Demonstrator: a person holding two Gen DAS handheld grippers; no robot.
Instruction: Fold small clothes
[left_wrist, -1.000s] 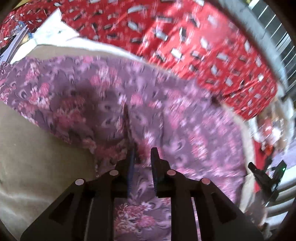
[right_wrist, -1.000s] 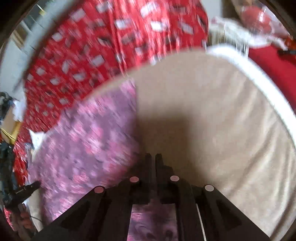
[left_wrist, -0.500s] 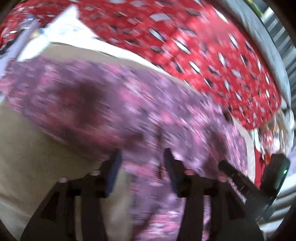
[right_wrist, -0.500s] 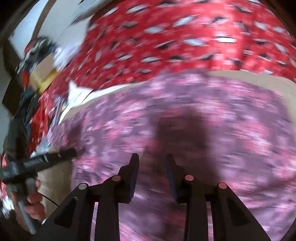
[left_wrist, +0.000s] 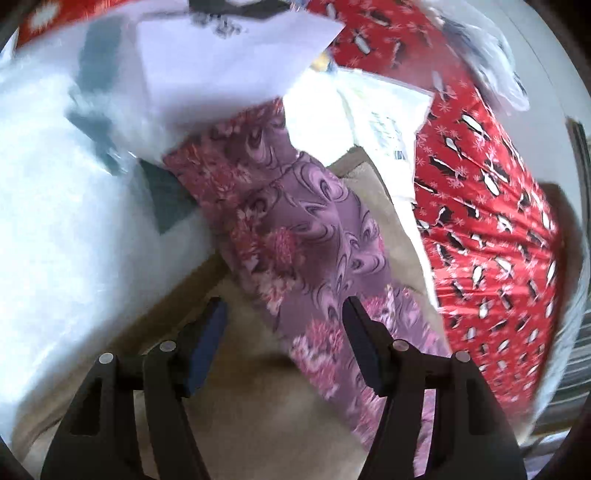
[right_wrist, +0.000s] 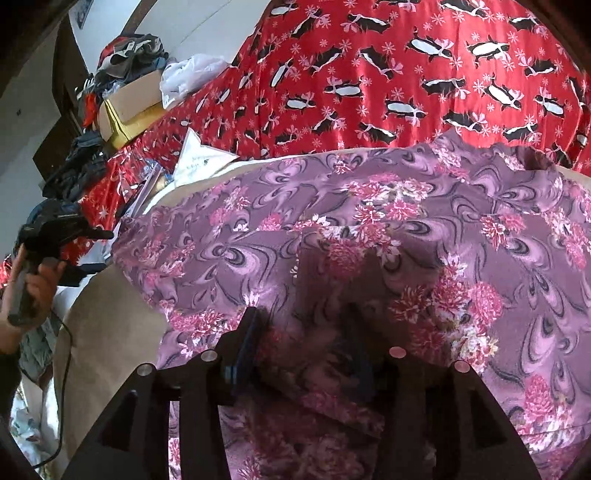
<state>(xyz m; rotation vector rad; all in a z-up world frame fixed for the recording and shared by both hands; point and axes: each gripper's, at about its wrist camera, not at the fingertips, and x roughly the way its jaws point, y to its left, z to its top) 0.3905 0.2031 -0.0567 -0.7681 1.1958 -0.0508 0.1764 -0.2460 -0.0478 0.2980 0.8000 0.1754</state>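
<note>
A purple garment with pink flowers (right_wrist: 369, 229) lies spread over a beige cushion (right_wrist: 107, 332). My right gripper (right_wrist: 303, 328) hovers over its near part. Its jaws are opening, with rumpled cloth under and between them and the pads not pressing on it. In the left wrist view a narrow end of the same garment (left_wrist: 314, 236) runs diagonally across the beige cushion (left_wrist: 266, 424). My left gripper (left_wrist: 284, 325) is over the garment's edge, jaws opening and holding nothing. That left gripper (right_wrist: 55, 232) also shows at the far left of the right wrist view, in a person's hand.
Red cloth with a penguin print (right_wrist: 388, 74) covers the surface behind the cushion. White plastic bags and papers (left_wrist: 74, 184) crowd the garment's left end. A cardboard box (right_wrist: 129, 107) and piled clothes (right_wrist: 129, 55) sit at the back left.
Both grippers were shut, the left one on a fold of the garment, and now stand open. The left swung to the garment's far end by the white bags. The right moved over the cloth.
</note>
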